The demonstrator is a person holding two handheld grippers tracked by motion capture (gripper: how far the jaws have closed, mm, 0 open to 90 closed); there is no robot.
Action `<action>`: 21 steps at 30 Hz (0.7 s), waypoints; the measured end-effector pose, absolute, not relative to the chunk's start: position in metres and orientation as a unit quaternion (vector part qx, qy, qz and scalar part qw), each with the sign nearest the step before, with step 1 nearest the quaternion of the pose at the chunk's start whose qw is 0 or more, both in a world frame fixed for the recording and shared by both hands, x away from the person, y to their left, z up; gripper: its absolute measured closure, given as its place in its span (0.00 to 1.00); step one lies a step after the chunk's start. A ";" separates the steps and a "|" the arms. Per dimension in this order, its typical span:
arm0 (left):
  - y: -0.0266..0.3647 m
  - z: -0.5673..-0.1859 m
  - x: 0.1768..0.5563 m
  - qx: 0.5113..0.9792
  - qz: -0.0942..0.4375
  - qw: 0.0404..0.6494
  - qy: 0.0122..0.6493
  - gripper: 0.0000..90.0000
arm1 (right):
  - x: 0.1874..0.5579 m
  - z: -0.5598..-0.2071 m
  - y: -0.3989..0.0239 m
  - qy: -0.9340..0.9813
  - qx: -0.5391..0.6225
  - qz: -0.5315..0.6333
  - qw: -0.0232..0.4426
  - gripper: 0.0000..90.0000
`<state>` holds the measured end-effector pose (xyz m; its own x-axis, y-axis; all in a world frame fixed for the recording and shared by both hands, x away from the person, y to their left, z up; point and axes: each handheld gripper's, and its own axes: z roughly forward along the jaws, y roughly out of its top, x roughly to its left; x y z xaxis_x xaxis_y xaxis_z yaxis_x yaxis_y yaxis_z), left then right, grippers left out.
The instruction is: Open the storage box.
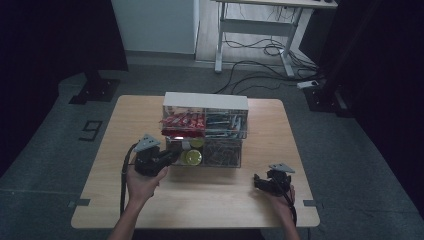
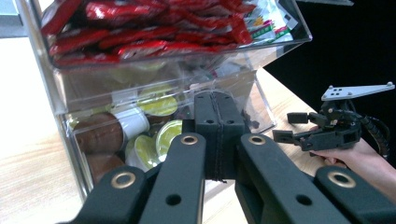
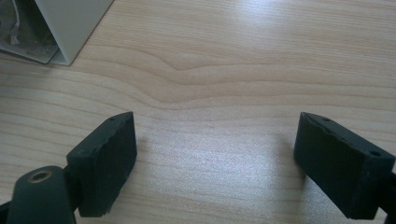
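A clear drawer organiser (image 1: 205,101) with a white top stands mid-table. Its upper left drawer (image 2: 140,86) holds red sachets (image 1: 182,121). The lower left drawer holds capsules with yellow-green lids (image 1: 193,156), seen close up as capsules (image 2: 161,105). My left gripper (image 1: 174,155) is lifted at the front left of the organiser, and in the left gripper view this gripper (image 2: 217,100) has its jaws pressed together before the lower drawer, nothing visible between them. My right gripper (image 1: 261,182) rests low at the table's right front; in its own view the gripper (image 3: 215,158) stands open over bare wood.
The organiser's right-hand drawers (image 1: 225,140) hold dark items. Its white corner (image 3: 70,28) lies far left of the right gripper. A desk frame (image 1: 260,30) and cables (image 1: 265,70) stand on the floor beyond the table (image 1: 200,200).
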<state>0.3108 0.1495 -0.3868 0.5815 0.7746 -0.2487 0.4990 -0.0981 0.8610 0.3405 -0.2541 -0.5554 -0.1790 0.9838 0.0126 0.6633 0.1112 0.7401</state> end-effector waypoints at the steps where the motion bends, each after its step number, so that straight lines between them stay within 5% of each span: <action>1: 0.149 -0.385 0.311 0.729 0.136 0.510 0.436 1.00 | 0.340 -0.555 -0.254 0.700 0.588 0.314 0.255 0.14; 21: 0.140 -0.365 0.328 0.733 0.130 0.514 0.427 1.00 | 0.340 -0.555 -0.254 0.701 0.588 0.314 0.255 0.14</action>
<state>0.3279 0.1402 -0.3651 0.6015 0.7589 -0.2493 0.4926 -0.1067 0.8637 0.3405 -0.2541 -0.5554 -0.1796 0.9837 0.0122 0.6630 0.1118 0.7402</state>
